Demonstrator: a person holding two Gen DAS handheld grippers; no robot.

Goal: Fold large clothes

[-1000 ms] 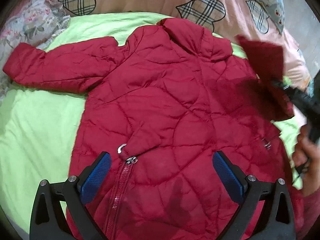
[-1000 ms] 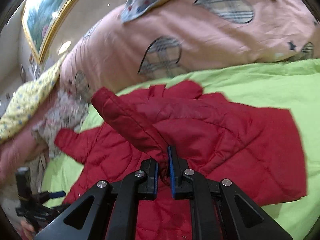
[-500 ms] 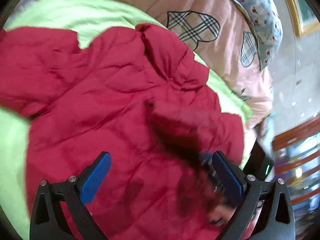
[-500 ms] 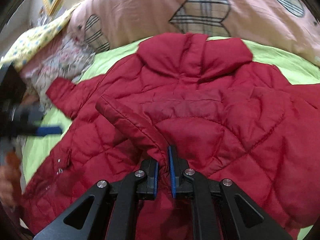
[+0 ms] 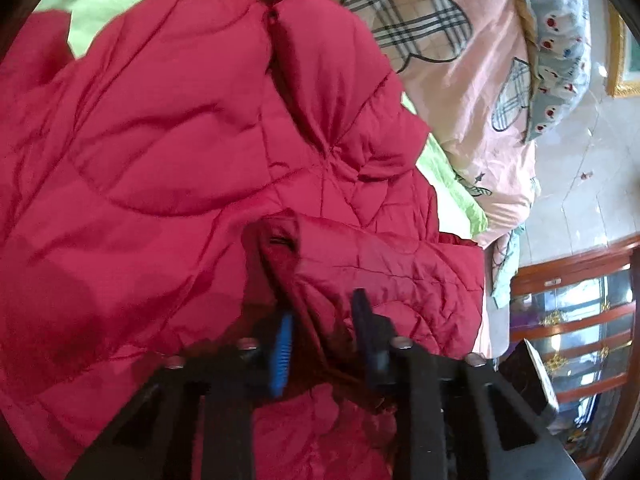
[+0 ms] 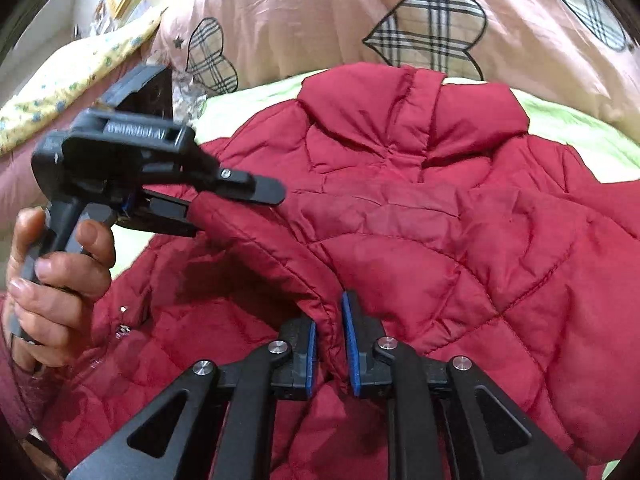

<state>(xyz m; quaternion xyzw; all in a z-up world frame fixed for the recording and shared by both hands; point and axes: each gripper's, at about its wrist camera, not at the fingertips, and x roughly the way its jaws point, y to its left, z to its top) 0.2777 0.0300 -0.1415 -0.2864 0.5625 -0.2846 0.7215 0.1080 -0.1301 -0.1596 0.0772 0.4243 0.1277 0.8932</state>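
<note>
A red quilted jacket (image 6: 440,220) lies spread on the bed, collar toward the pillows, and fills the left wrist view (image 5: 160,140). One sleeve (image 6: 260,236) is folded across its body. My right gripper (image 6: 330,344) has a fold of that sleeve between its blue pads; its jaws are opening but the pads still touch the cloth. My left gripper (image 6: 240,212), held by a hand (image 6: 52,280), is at the sleeve's cuff. In its own view my left gripper (image 5: 322,332) is closing, with bunched sleeve cloth (image 5: 380,272) between the pads.
A lime-green sheet (image 6: 580,136) lies under the jacket. Behind it is a pink quilt (image 6: 320,8) with plaid hearts, with yellow patterned bedding (image 6: 80,68) at the left. A floral pillow (image 5: 560,40) and a wooden glass-front cabinet (image 5: 580,320) stand past the bed's right edge.
My left gripper swung right and down over the jacket and went from wide open to nearly shut around the sleeve cuff. The right gripper lowered the sleeve onto the jacket, and its pads parted slightly.
</note>
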